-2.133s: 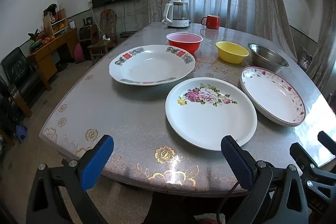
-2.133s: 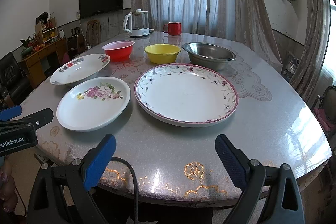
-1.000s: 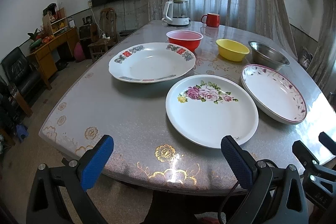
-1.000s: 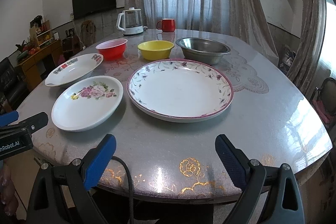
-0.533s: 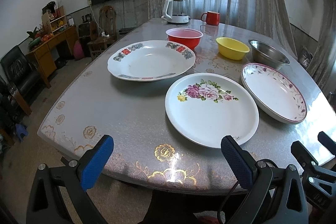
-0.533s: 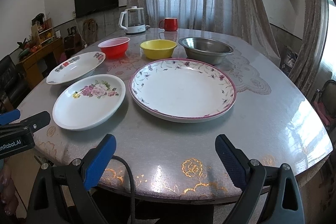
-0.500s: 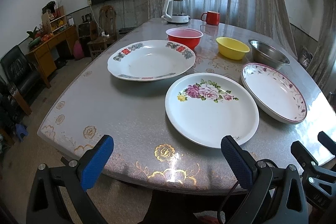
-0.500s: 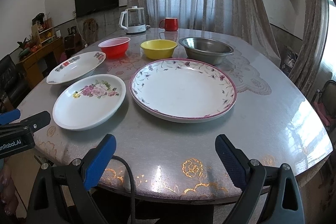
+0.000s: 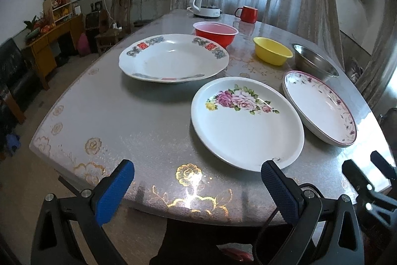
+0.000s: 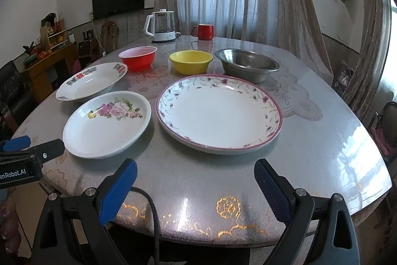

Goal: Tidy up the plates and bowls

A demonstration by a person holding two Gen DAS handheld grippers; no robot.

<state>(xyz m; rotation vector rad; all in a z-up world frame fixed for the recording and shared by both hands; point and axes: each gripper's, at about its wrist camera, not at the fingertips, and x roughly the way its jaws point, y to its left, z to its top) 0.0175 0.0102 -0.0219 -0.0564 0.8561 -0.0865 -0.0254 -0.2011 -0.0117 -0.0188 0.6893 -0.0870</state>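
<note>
Hovering: left gripper (image 9: pixel 197 186) and right gripper (image 10: pixel 196 180), jaws apart, empty, at table (image 10: pixel 322 140) edge.
Nearest: rose plate (image 9: pixel 247 122), rim by left gripper.
Room: bare tabletop left.

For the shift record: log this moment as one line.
left gripper: open, empty | right gripper: open, empty | plates, bowls: unstacked on table

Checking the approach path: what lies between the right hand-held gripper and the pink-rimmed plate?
Only bare tabletop with gold flower print, seen in the right wrist view, separates the right hand-held gripper from the pink-rimmed plate.
</note>
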